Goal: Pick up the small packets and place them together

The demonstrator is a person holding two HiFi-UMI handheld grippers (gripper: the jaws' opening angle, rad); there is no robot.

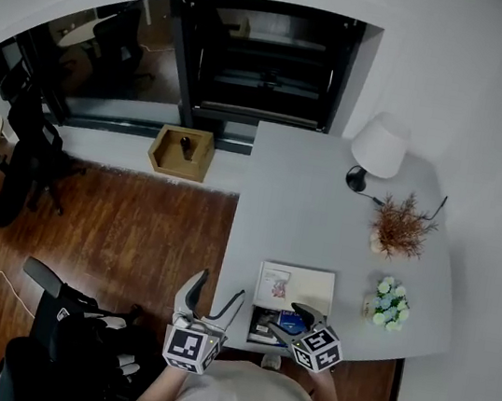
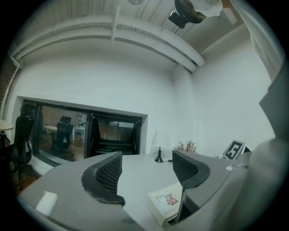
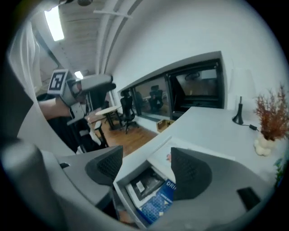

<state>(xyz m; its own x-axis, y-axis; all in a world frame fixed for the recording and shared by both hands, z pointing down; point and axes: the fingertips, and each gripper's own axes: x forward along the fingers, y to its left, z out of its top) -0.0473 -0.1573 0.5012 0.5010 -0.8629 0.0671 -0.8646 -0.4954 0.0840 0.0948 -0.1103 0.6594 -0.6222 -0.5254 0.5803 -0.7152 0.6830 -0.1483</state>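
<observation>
Head view: mounted above the person, facing steeply down on the table (image 1: 325, 207) from well off, with a wide field. Left gripper view: low at the near table edge, level, facing along its jaws toward the window (image 2: 113, 135). Right gripper view: tilted down, close above the packets (image 3: 151, 191). All three views share the lamp (image 1: 379, 147), the dried plant (image 1: 403, 226) and the window.

Below my right claw (image 3: 148, 173) a blue packet (image 3: 159, 200), grid-patterned; at its ten o'clock a black packet (image 3: 143, 184), perhaps white-labelled; grey surface (image 3: 212, 126).
</observation>
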